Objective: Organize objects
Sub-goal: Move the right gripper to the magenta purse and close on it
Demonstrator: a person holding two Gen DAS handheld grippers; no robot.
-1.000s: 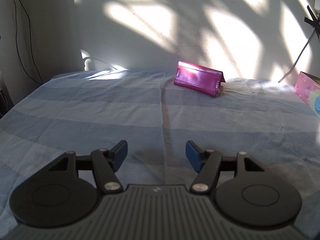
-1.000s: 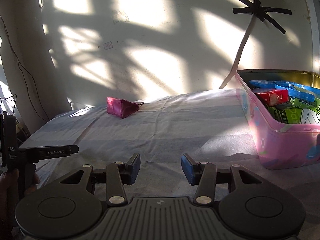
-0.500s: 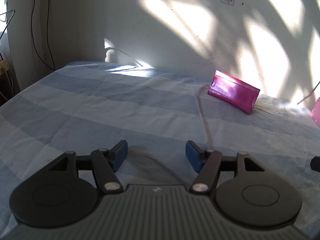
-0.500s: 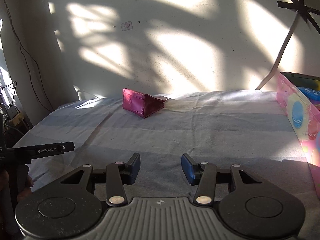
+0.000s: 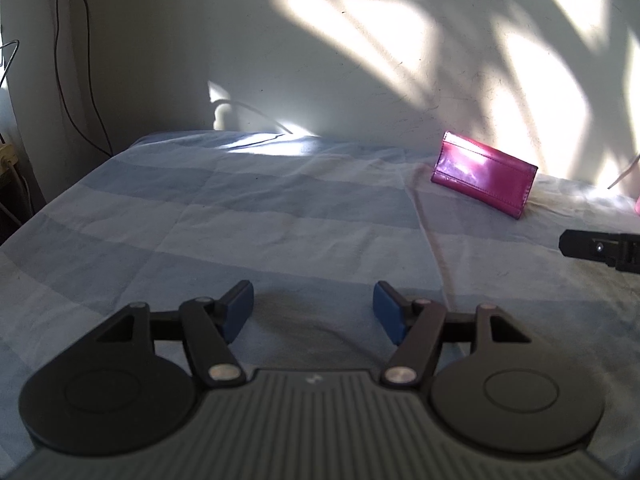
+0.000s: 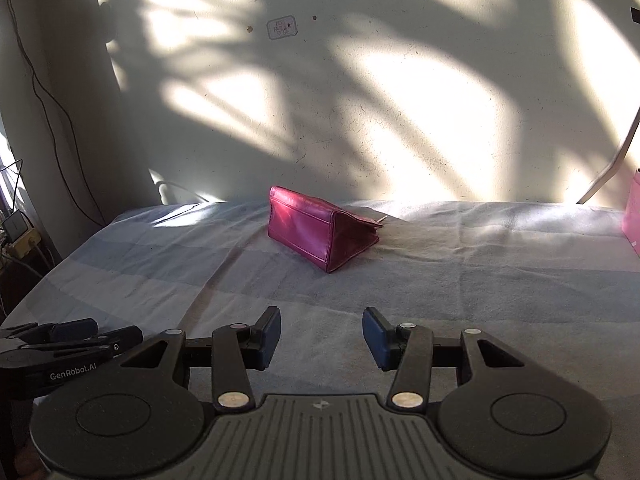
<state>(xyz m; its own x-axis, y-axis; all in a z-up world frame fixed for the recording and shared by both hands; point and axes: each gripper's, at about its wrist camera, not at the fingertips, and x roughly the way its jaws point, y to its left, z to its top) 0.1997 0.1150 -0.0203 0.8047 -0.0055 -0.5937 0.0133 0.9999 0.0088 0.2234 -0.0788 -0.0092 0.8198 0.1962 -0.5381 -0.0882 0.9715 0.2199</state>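
A shiny magenta wallet (image 6: 320, 232) stands tent-like on the blue striped bed sheet (image 6: 440, 280) near the wall. It also shows in the left wrist view (image 5: 482, 174) at the upper right. My right gripper (image 6: 320, 336) is open and empty, short of the wallet and facing it. My left gripper (image 5: 312, 312) is open and empty over the sheet, with the wallet far ahead to its right. The pink box (image 6: 633, 208) shows only as a sliver at the right edge.
The wall (image 6: 360, 100) rises right behind the bed. Cables (image 6: 48, 112) and a power strip (image 6: 20, 236) hang at the left edge of the bed. The other gripper's tip shows in the left wrist view (image 5: 596, 246) at the right.
Both grippers have swung left. The wallet now sits centred ahead of the right gripper and nearer; the pink box has slid almost out of view. Both stay open.
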